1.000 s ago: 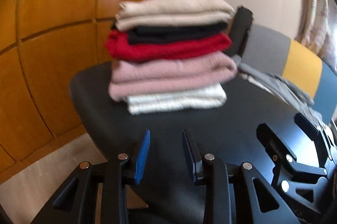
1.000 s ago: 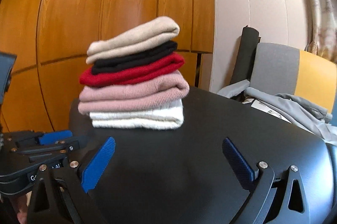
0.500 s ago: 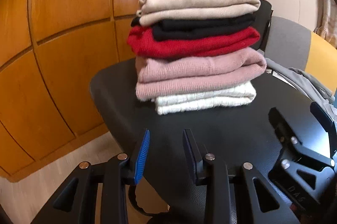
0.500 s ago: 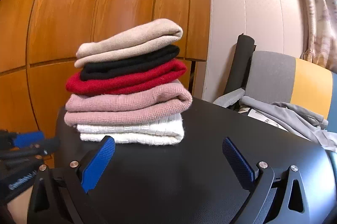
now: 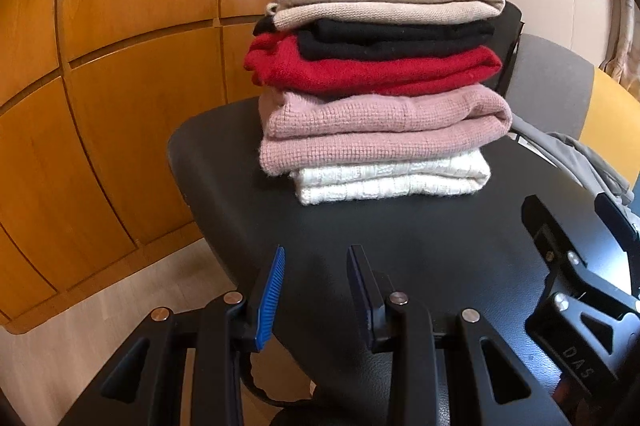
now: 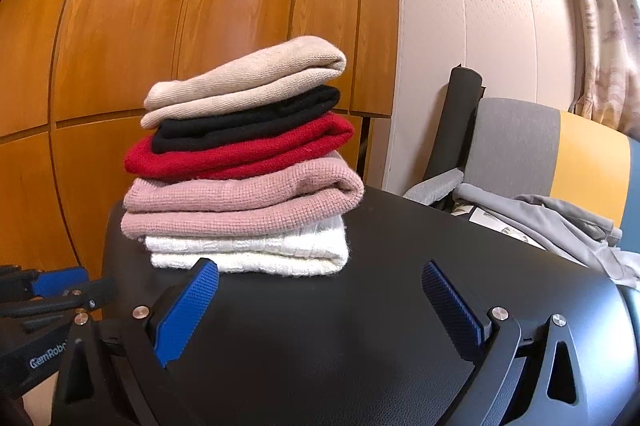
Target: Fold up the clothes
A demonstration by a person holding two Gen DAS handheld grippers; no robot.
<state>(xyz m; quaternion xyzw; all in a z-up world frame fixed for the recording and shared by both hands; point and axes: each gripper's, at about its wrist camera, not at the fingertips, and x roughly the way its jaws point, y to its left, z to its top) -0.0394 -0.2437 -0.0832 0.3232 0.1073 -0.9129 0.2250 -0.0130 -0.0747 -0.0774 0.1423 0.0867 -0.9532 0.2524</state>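
With five folded sweaters (image 5: pixel 380 86) stacked near the black table's (image 5: pixel 420 234) far left corner, both empty claws, left gripper (image 5: pixel 316 286) and right gripper (image 6: pixel 320 302), are hovering released; probably the grey garment (image 6: pixel 560 222) at the right edge is waiting, so approach low and pinch one layer.

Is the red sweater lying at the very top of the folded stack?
No, the beige sweater tops the stack, with a black sweater under it and the red sweater third down.

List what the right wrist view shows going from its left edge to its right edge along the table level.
left gripper → stack of folded sweaters → rolled black mat → grey chair back → yellow panel
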